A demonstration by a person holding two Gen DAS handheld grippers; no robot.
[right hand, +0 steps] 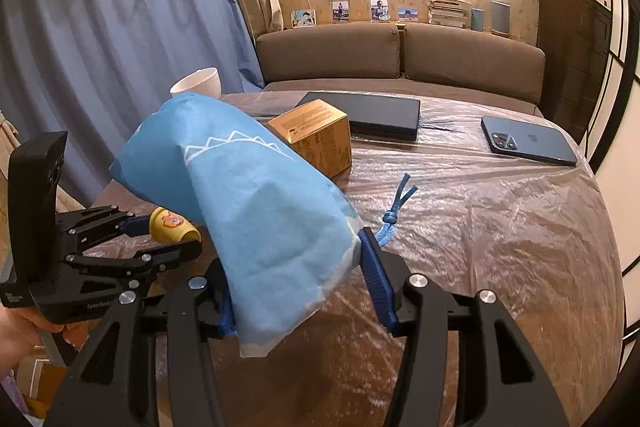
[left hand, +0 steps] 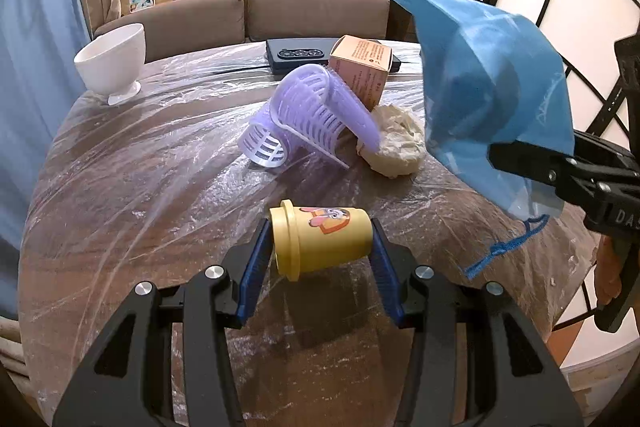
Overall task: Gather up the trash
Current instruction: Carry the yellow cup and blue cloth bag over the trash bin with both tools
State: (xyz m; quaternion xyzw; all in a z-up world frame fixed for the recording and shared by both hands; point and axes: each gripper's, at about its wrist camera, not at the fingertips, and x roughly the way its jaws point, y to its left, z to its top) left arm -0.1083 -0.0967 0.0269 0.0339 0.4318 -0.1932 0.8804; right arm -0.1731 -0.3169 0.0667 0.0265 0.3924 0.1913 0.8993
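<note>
Left wrist view: both tongs loaded above the plastic-covered worktop (left hand: 160, 155).
Left tongs (left hand: 320, 247) clamp a yellow cup (left hand: 320, 241) lying sideways; right tongs (right hand: 296, 279) grip a blue drawstring bag (right hand: 248, 195), held off the surface beside a cardboard box (right hand: 316, 135).

blue bag (right hand: 256, 211) hides left tong pad & most of white bowl (right hand: 198, 81); wall photos too small.
</note>
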